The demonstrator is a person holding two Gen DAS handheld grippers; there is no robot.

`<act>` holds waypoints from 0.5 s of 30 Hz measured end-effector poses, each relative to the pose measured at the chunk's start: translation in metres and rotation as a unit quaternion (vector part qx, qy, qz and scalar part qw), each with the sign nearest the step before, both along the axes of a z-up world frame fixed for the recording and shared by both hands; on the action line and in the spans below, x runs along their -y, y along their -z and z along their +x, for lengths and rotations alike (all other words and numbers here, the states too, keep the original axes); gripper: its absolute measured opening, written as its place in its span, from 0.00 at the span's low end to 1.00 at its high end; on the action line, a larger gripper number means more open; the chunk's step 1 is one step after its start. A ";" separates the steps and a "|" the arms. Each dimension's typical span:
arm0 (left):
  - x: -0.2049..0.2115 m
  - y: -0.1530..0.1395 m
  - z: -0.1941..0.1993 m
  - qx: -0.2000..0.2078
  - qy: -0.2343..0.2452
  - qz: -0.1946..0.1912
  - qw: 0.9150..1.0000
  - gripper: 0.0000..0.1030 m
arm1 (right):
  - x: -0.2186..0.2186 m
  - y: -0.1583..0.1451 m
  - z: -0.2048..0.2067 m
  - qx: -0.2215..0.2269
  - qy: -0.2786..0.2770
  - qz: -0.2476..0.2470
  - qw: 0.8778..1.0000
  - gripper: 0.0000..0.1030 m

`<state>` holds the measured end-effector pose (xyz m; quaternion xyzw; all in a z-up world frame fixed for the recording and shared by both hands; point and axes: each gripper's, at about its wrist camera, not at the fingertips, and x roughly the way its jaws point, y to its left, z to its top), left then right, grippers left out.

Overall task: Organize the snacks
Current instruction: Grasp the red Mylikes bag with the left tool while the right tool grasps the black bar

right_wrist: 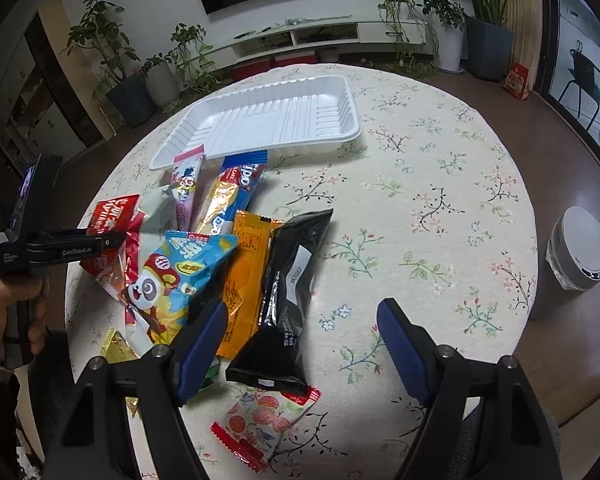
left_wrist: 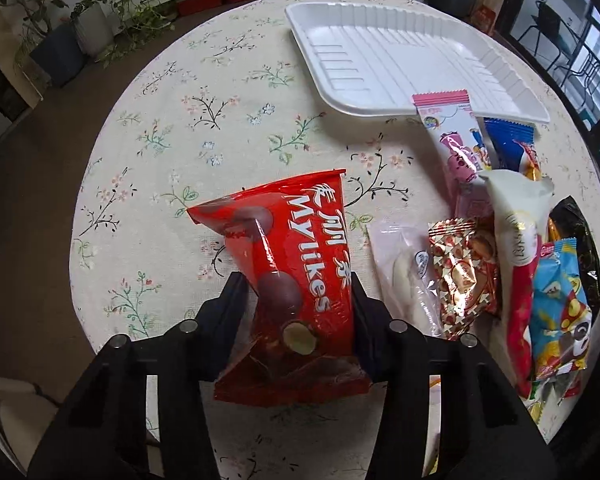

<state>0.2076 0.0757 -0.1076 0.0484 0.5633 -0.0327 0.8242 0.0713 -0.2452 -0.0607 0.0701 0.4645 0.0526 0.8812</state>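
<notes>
Left gripper [left_wrist: 296,284] at bottom centre of left wrist view, fingers clamped on red Mylikes bag [left_wrist: 296,280]; bag lifted over floral tablecloth [left_wrist: 180,160]. We see right gripper [right_wrist: 300,344] at bottom of right wrist view, blue pads [right_wrist: 398,344] spread wide apart, holding nothing, above black packet [right_wrist: 288,292]. Orange packet [right_wrist: 244,276] just left of it, panda snack bag [right_wrist: 172,280] overlapping further left. Snack pile sits mid-left there. White tray [right_wrist: 268,120] lies in upper centre, pink wrapper [right_wrist: 186,184] overlapping its near rim.
</notes>
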 end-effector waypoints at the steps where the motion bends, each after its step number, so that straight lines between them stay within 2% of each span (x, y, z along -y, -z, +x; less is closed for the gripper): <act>1: -0.002 0.001 0.001 0.000 0.000 -0.004 1.000 0.45 | 0.000 0.001 0.001 -0.003 0.001 0.003 1.000 0.78; 7: -0.011 0.006 0.006 0.000 0.000 -0.014 1.000 0.42 | -0.002 0.005 0.004 -0.008 -0.002 0.000 1.000 0.78; 12: -0.011 0.008 0.006 0.007 0.008 0.004 1.000 0.41 | -0.005 0.007 0.008 -0.010 -0.009 -0.012 1.000 0.78; 15: -0.010 0.007 -0.001 0.008 0.010 0.005 1.000 0.39 | -0.008 0.009 0.013 -0.013 -0.014 -0.018 1.000 0.74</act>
